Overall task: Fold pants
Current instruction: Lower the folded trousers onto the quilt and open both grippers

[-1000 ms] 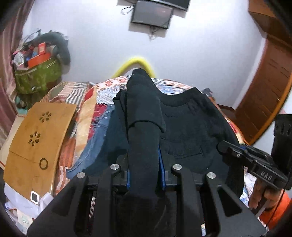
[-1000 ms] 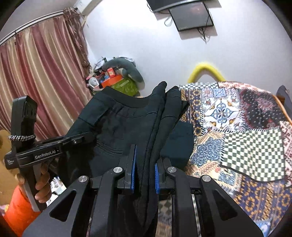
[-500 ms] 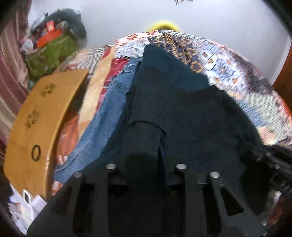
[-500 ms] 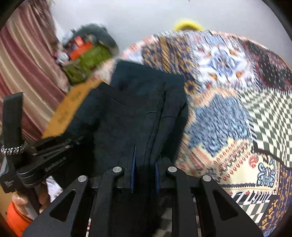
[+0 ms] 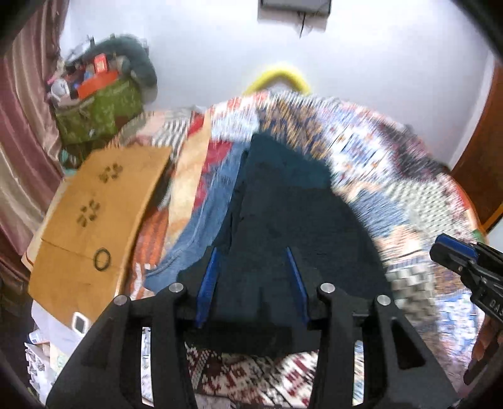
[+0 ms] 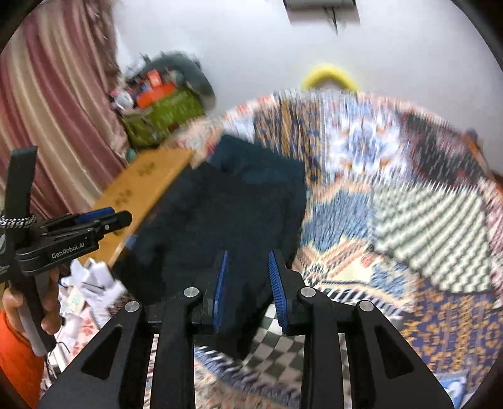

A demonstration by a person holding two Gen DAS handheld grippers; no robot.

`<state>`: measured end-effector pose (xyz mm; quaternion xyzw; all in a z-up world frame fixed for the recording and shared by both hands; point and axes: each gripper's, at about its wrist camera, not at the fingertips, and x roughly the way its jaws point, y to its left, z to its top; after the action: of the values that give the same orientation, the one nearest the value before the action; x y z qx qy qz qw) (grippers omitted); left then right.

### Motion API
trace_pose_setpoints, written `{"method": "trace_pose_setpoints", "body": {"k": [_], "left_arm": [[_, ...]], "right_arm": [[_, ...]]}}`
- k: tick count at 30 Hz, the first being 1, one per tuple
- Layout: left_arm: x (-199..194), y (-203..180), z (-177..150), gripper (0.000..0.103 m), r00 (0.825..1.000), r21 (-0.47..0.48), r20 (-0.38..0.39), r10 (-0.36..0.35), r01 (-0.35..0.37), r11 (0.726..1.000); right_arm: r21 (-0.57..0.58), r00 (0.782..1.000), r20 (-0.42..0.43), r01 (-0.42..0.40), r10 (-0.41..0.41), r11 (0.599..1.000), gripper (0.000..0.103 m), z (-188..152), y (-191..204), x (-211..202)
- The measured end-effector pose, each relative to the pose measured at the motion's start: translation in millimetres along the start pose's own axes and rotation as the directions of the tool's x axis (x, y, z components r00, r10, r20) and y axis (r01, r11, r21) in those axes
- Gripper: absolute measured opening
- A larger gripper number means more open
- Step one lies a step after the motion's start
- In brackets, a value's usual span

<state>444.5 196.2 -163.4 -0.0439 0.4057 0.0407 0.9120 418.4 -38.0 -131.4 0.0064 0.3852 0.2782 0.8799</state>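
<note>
- The left tongs (image 5: 253, 280) stand released in the left wrist view: their blue pads (image 5: 207, 283) are spread apart, having just been opening, and the dark cloth between them is not pinched.
- The right tongs (image 6: 250, 283) are released as well, their jaws having just been opening; the near edge of the cloth lies in the gap, with neither blue pad (image 6: 277, 283) pressing on it.
- The black pants (image 5: 283, 220) lie folded on the bed, reaching from between both pairs of tongs away toward the wall.
- A person's hand (image 6: 47, 302) grips the handle of the left tool at the left edge of the right wrist view, with an orange sleeve (image 6: 15, 361) below it.
- The patterned patchwork bedspread (image 5: 408, 204) covers the bed under and to the right of the pants; it is blurred.
- Blue jeans (image 5: 204, 226) lie just beside the pants on their left, partly under them.
- A wooden lap desk (image 5: 94, 214) with paw-shaped cutouts rests at the bed's left edge.
- Farther back, a green bag (image 5: 97, 113) heaped with clutter stands by the reddish curtain (image 6: 56, 110).
- A yellow curved tube (image 5: 276, 78) rises behind the bed against the white wall (image 5: 377, 78), and a screen (image 5: 295, 9) hangs at the top.
</note>
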Motion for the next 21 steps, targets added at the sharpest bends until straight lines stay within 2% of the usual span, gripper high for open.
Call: {"method": "trace_pose_setpoints", "body": {"k": [4, 5, 10, 14, 17, 19, 21], "left_arm": [[-86.0, -11.1, 0.0, 0.043, 0.990, 0.019, 0.141, -0.024, 0.022, 1.000], [-116.1, -15.2, -3.9, 0.043, 0.981, 0.029, 0.188, -0.037, 0.032, 0.999], [-217.6, -33.1, -29.3, 0.043, 0.940, 0.065, 0.330, -0.091, 0.073, 0.995], [-278.5, -49.3, -62.5, 0.043, 0.901, 0.085, 0.426, -0.086, 0.055, 0.995], [-307.5, -58.4, -87.3, 0.045, 0.878, 0.090, 0.473, -0.076, 0.037, 0.995], [-324.9, -64.2, -105.2, 0.047, 0.861, 0.088, 0.505, -0.053, 0.010, 0.996], [-341.2, -69.2, -122.5, 0.055, 0.845, 0.084, 0.534, -0.039, -0.007, 0.996]], "right_arm": [[-0.043, 0.987, 0.157, -0.032, 0.039, 0.999, 0.025, 9.0, 21.1, -80.3], [-0.050, 0.981, 0.187, -0.040, 0.049, 0.998, 0.025, 10.1, 25.1, -95.5], [-0.115, 0.937, 0.332, -0.070, 0.105, 0.991, 0.025, -2.0, 59.1, -182.0], [-0.181, 0.908, 0.402, -0.045, 0.116, 0.983, 0.025, -22.9, 88.6, -223.6], [-0.208, 0.886, 0.447, -0.032, 0.124, 0.978, 0.025, -44.8, 103.0, -250.9], [-0.217, 0.873, 0.472, -0.022, 0.125, 0.976, 0.031, -59.1, 111.7, -265.4], [-0.219, 0.862, 0.494, -0.002, 0.112, 0.976, 0.046, -68.2, 115.6, -271.8]]}}
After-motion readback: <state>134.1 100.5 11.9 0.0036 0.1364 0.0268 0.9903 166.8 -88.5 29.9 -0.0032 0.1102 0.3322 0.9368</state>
